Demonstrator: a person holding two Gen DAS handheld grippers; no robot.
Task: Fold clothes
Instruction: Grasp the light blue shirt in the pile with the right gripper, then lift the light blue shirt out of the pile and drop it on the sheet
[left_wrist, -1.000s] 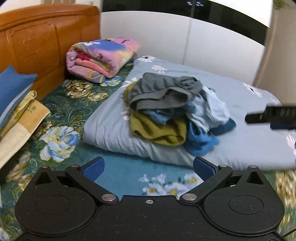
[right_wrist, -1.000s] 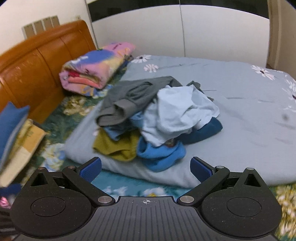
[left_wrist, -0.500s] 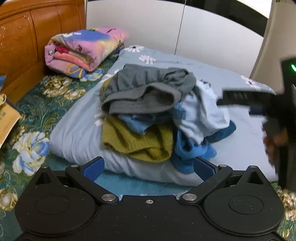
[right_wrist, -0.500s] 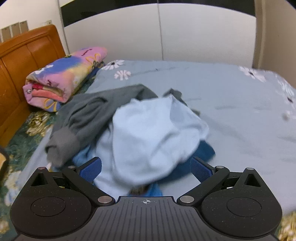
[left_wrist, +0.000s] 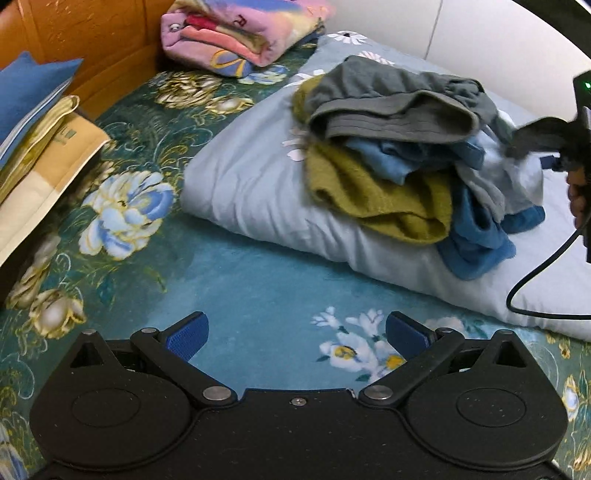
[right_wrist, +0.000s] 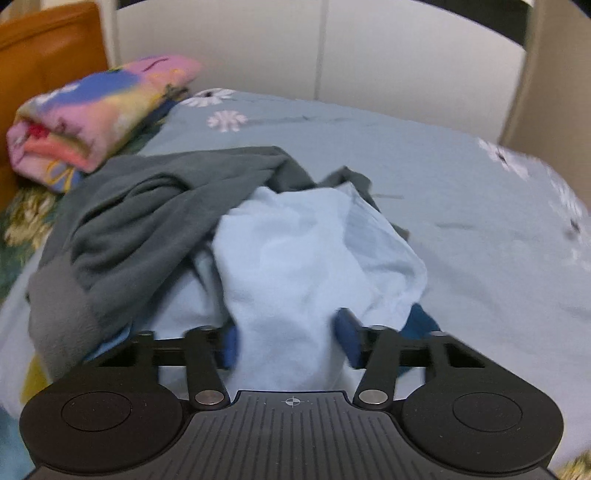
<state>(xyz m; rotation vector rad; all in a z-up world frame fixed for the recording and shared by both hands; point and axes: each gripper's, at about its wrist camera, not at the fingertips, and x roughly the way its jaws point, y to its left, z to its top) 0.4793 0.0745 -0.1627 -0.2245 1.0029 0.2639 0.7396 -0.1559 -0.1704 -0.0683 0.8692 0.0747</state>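
Barely begun, by the look of things. Right gripper (right_wrist: 288, 341): jaws just drawn in from wide, closing on a fold of the pale blue garment (right_wrist: 314, 258) bunched between the pads and rising straight ahead of them. Left gripper (left_wrist: 295, 334): spread wide, empty, hanging over the floral bedspread (left_wrist: 258, 280), with the pile of clothes (left_wrist: 406, 166) ahead and to its right on the grey-blue quilt (left_wrist: 251, 192). Nothing from that pile folded yet: grey top (left_wrist: 391, 107), olive knit (left_wrist: 380, 195) and darker blue piece (left_wrist: 476, 243) all crumpled together. Left to do, judging from this: lifting the pale blue garment free, spreading it flat, folding it, then working through the rest.
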